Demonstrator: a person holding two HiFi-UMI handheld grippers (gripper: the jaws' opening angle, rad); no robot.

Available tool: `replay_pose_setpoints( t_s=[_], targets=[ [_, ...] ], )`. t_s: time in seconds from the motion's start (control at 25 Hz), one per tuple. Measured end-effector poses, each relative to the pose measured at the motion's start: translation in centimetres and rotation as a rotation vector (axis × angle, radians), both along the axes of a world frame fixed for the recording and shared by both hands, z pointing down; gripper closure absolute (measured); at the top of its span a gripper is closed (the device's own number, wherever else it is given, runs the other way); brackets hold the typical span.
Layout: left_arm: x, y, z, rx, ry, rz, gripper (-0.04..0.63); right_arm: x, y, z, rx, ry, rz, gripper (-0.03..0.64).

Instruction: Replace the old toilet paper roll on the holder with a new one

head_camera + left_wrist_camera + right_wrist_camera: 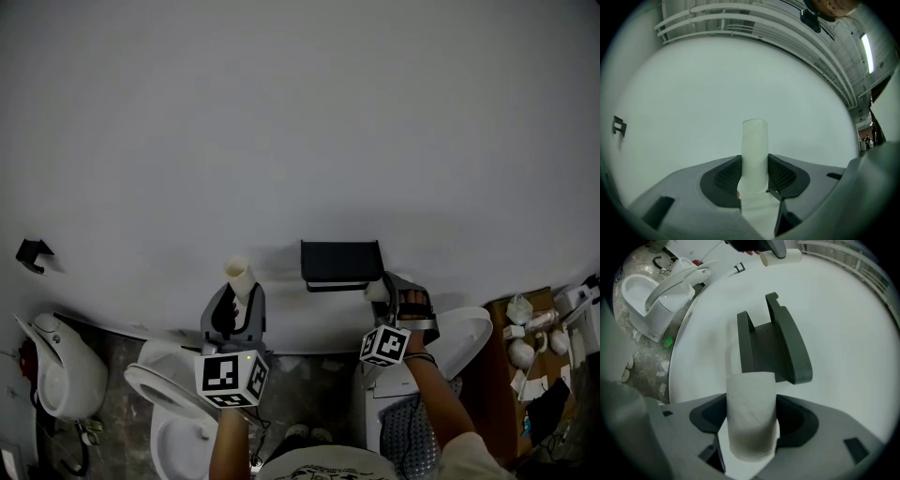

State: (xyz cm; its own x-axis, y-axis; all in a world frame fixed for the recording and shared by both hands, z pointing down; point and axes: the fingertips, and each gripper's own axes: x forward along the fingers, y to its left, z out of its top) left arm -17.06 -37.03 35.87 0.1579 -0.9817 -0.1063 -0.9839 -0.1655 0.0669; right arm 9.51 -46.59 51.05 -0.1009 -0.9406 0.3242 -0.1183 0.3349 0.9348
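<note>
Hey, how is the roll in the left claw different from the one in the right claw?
Thickness: the slim tube in the left claw is narrow, while the fat roll in the right claw is far wider, spreading that claw more. Surroundings: the slim tube stands before bare wall; the fat roll faces the dark holder. Both are pale cylinders, each clamped across its sides.

Plain white wall (281,112), a white toilet (173,427) on littered grey floor (644,362), ceiling striplight (866,47) overhead.
</note>
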Motion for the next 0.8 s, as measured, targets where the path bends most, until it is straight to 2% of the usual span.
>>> replay_pose_setpoints(
  t_s=[0.28, 0.8],
  targets=[
    [-2.1, 1.3, 0.1, -0.006, -0.001, -0.05, 0.42, -2.6, 0.0, 0.6, -0.006, -0.039, -0.023, 0.313],
    [-6.6, 4.2, 0.4, -0.018, -0.003, -0.156, 0.42, -8.3, 0.1, 1.1, 0.074, 0.012, -0.105, 0.313]
  ],
)
